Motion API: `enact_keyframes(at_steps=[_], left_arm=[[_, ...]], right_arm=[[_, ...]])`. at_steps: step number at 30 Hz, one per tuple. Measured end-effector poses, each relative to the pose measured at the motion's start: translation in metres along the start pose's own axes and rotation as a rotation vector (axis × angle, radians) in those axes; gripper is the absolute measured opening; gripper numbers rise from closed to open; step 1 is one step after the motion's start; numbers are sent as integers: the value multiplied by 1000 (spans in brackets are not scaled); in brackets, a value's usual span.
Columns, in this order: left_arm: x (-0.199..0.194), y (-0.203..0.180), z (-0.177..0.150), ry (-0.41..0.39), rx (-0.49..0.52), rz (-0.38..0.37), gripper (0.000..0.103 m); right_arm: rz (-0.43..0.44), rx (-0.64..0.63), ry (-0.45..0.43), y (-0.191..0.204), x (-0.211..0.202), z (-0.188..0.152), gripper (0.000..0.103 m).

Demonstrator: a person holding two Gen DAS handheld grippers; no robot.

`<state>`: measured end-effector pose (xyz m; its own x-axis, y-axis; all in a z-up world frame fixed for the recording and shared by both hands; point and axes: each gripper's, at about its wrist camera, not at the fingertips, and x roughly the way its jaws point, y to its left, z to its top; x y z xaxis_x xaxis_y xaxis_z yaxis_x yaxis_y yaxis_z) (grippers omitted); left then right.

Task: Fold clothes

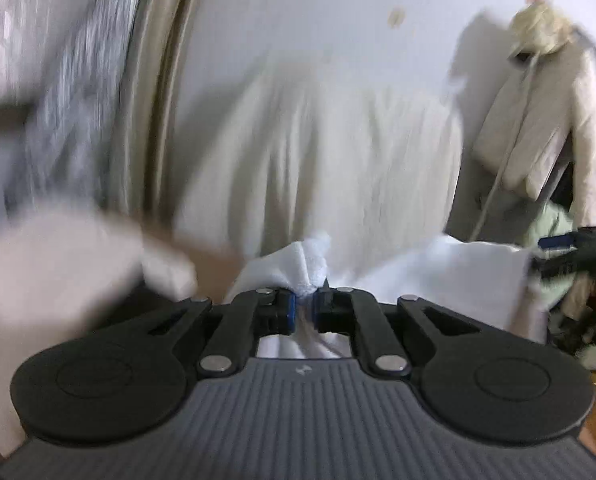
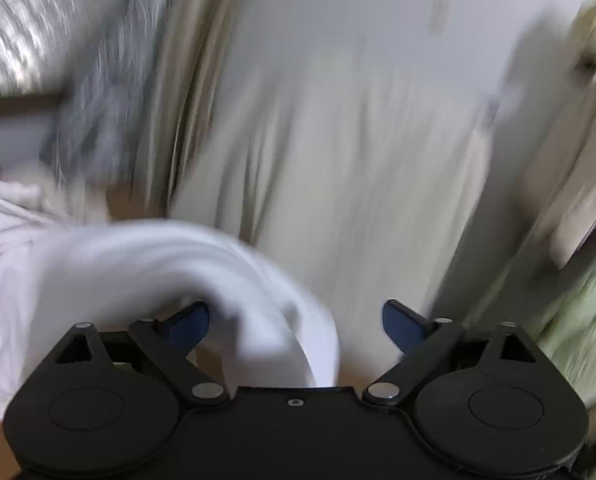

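A white garment [image 1: 438,272] hangs lifted between the two grippers. In the left wrist view my left gripper [image 1: 306,300] is shut on a bunched corner of it, and the fabric pokes up between the blue pads. My right gripper [image 1: 566,254] shows at the right edge of that view, beside the garment's far corner. In the right wrist view my right gripper [image 2: 295,314] stands wide open. The white garment [image 2: 157,256] curves in a blurred band over its left finger [image 2: 189,320] and hangs through the gap, and the pads do not press on it.
A cream jacket [image 1: 538,120] hangs on a rack at the right with pale green cloth [image 1: 550,232] below it. A white drape [image 1: 338,160] fills the wall ahead. A grey patterned curtain [image 1: 77,100] hangs at the left. A pale pinkish cloth [image 1: 37,264] lies at the lower left.
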<state>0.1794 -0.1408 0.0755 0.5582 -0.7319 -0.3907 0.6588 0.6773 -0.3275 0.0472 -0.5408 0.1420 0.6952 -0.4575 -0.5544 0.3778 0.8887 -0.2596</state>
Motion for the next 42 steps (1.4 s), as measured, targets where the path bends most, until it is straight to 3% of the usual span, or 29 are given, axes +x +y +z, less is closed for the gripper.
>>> enact_keyframes(at_steps=[1,3,5,8,10,14,16,18,21,22,23,25,27,29,31,33,35,36,37,42], left_arm=[[22,10,-17,75,-26,-3,9],[70,41,-77,273,-149,24,14],[118,71,-137,469,-272,50,14],[145,107,-189,586,-474,48,14],[150,110,-177,598,-480,32,12],[146,96,-153,424,-315,28,23],[147,97,-152,386,-300,-12,25],[150,104,-149,373,-342,-61,27],[142,115,-139,333,-487,-144,29],[139,120,-136,319,-521,-164,35],[139,122,-133,303,-529,-176,38],[147,118,-136,305,-472,-161,55],[165,112,-143,347,-408,-112,58],[178,108,-150,378,-386,-80,58],[188,105,-154,383,-407,-57,61],[193,101,-152,376,-411,-58,69],[197,98,-151,373,-397,-54,62],[196,97,-150,370,-383,-52,37],[195,97,-150,370,-377,-59,26],[164,102,-144,325,-484,-178,23]], right_arm=[[18,21,100,-12,22,0,91],[1,133,193,-25,58,-22,91],[59,233,220,-26,82,-57,87],[181,372,183,-14,98,-118,87],[301,494,157,2,103,-158,87],[440,639,205,53,123,-200,87],[467,630,227,74,124,-207,87],[467,583,232,83,117,-213,87],[428,497,239,87,110,-220,87],[408,466,241,87,108,-221,87],[389,435,243,87,106,-223,87],[335,420,256,83,106,-226,87],[264,419,263,71,105,-228,87],[229,485,257,60,107,-228,87],[278,598,233,46,108,-233,87],[394,742,223,42,113,-240,87],[512,852,221,48,115,-247,87],[538,847,222,56,114,-245,87],[564,842,222,65,113,-244,87],[555,566,178,109,104,-214,87]])
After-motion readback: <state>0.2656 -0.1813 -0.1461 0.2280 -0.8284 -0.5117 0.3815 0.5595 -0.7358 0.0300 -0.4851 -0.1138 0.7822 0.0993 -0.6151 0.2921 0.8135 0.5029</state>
